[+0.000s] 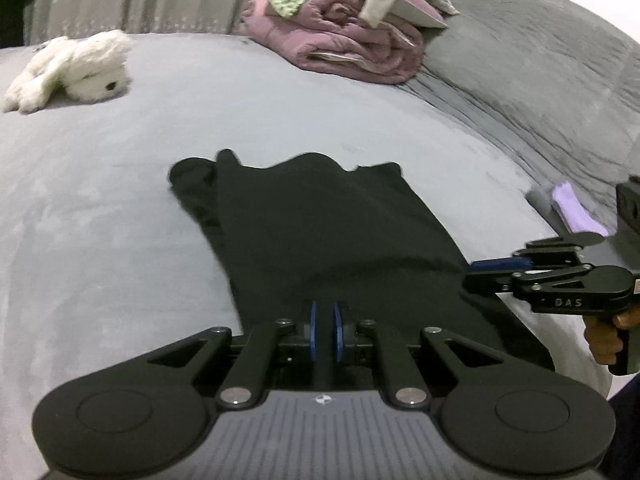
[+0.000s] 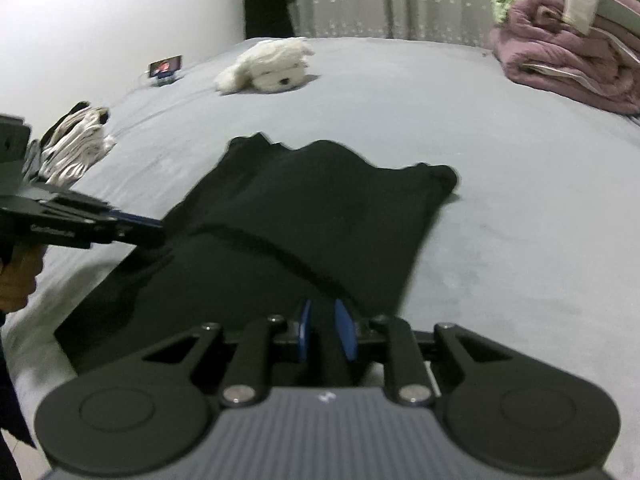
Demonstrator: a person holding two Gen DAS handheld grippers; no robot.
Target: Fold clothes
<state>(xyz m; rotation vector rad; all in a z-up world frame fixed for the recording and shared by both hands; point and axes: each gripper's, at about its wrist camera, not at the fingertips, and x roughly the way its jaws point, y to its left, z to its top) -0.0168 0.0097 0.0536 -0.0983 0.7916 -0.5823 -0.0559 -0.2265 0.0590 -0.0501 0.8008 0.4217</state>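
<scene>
Left gripper (image 1: pixel 325 330) blue pads nearly together, pinching near hem of black garment (image 1: pixel 320 232); right gripper (image 2: pixel 326 330) likewise nipping that edge. Soft matte cloth, roughly rectangular, mid-frame on smooth grey bed (image 1: pixel 120 200), near end lifted

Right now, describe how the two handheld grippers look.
Both match: the left gripper and right gripper have blue flat fingers, black linkage arms with silver pivots and a ribbed grey body bearing a small white logo. White lettering marks each side. No cables show.
</scene>
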